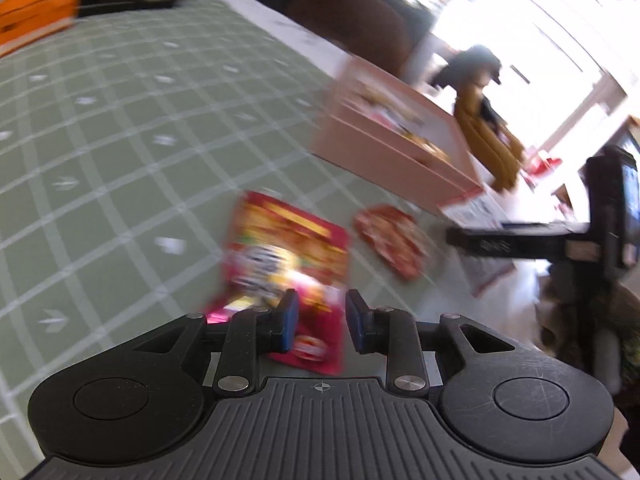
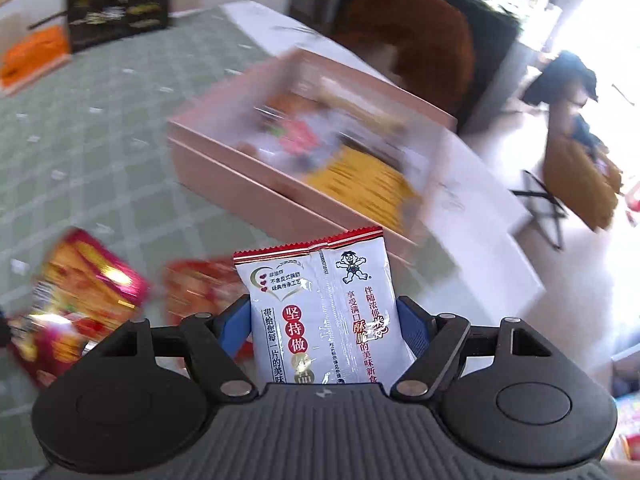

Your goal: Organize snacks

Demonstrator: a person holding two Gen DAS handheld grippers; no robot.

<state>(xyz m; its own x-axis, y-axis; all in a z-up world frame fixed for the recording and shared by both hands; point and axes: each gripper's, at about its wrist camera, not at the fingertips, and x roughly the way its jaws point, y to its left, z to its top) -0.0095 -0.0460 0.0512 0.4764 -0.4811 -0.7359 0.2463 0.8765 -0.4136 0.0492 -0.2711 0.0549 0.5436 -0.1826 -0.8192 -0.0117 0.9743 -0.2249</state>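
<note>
- Right wrist view: right gripper [image 2: 324, 316] clamping white snack packet [image 2: 320, 304], centre frame.
- Pink box [image 2: 256, 172] sitting above it; release well inside.
- Left gripper [image 1: 322, 320] hovering, jaws apart, over red packet [image 1: 288, 264].

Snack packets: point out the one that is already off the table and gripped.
The white packet with red zigzag top edge and cartoon boy, clamped upright in the right gripper. The large red bag and small red packet lie flat on the green mat.

Daylight glare upper right; heavy motion blur; fisheye bending.
</note>
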